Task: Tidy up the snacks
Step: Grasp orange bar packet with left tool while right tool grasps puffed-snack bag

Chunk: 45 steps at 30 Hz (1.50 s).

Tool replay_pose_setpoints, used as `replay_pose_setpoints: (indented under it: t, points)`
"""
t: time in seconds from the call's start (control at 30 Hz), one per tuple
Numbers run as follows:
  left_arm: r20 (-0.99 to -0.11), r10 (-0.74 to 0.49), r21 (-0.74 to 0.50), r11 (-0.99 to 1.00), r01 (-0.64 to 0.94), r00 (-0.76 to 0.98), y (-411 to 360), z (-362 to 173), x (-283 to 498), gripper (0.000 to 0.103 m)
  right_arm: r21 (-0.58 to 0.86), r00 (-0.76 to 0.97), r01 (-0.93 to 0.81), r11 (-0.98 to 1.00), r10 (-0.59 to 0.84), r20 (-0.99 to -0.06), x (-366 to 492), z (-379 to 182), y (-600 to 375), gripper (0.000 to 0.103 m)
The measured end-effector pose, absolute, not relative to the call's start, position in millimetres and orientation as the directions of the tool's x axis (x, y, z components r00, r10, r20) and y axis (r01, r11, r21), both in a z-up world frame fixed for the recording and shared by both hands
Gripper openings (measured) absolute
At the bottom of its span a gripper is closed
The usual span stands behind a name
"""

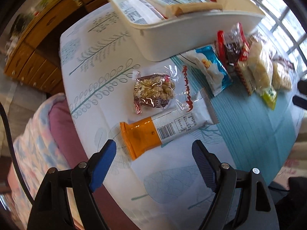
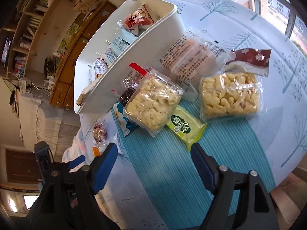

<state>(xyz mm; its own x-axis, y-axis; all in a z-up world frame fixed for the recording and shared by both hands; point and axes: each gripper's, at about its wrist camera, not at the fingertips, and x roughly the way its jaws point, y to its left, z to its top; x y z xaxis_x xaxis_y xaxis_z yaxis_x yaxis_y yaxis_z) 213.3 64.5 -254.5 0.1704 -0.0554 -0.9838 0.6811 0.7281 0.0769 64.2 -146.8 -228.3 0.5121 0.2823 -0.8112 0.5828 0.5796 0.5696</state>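
The surface (image 1: 92, 61) wears a tree-print cloth with a teal striped runner (image 2: 172, 164). Snacks (image 2: 153, 103) lie beside a white bin (image 1: 172, 40) holding more packets. Wooden drawers (image 1: 32, 65) and windows (image 1: 287, 19) surround it. Both grippers, left (image 1: 154, 149) and right (image 2: 154, 151), hover with jaws open, empty.

We count one white bin (image 2: 122, 72) and, beside it on the desk (image 2: 239, 143), two clear packs of pale puffed rice cake (image 2: 153, 103) (image 2: 229, 95). We also see one green packet (image 2: 185, 127), one blue packet (image 1: 211, 71), and one orange-and-white wrapper (image 1: 159, 132).
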Motion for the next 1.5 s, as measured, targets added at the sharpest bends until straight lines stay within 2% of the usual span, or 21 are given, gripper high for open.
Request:
replay_pose_setpoints:
  t: [0.17,0.4,0.7,0.9,1.0,1.07,1.13,1.2,1.37,1.5]
  points:
    - [-0.984,-0.071,0.073,0.677,0.732,0.164,59,-268,221,0.080,0.651,0.560,0.590,0.478,0.339,-0.756,70,-238,-150,0.081]
    - [-0.990,-0.079,0.035,0.649,0.760,0.113,49,-286,228,0.080,0.689,0.571,0.635,0.349,0.389,-0.723,89,-260,-158,0.084]
    - [-0.988,-0.053,0.075,0.650,0.756,0.144,34,-297,233,0.082,0.610,0.485,0.689,0.391,0.378,-0.789,127,-276,-160,0.084]
    - [-0.987,-0.070,0.061,0.681,0.730,0.147,33,-299,240,0.083,0.569,0.446,0.681,0.462,0.354,-0.822,147,-274,-160,0.085]
    - [-0.985,-0.082,0.053,0.692,0.720,0.152,31,-298,242,0.081,0.538,0.420,0.674,0.506,0.336,-0.843,157,-270,-160,0.082]
    - [-0.982,-0.098,0.046,0.702,0.711,0.161,35,-295,247,0.071,0.508,0.398,0.674,0.537,0.316,-0.861,164,-268,-159,0.076]
    - [-0.981,-0.113,0.030,0.712,0.701,0.157,35,-294,250,0.064,0.486,0.384,0.670,0.561,0.299,-0.874,166,-267,-160,0.061]
    - [-0.980,-0.115,0.030,0.714,0.699,0.161,34,-294,252,0.061,0.500,0.391,0.662,0.558,0.313,-0.866,166,-269,-162,0.061]
    - [-0.977,-0.121,0.038,0.712,0.702,0.176,37,-291,250,0.038,0.502,0.394,0.652,0.569,0.312,-0.865,165,-267,-163,0.060]
    - [-0.975,-0.117,0.048,0.714,0.699,0.187,37,-288,242,0.028,0.503,0.400,0.649,0.571,0.305,-0.864,155,-265,-163,0.060]
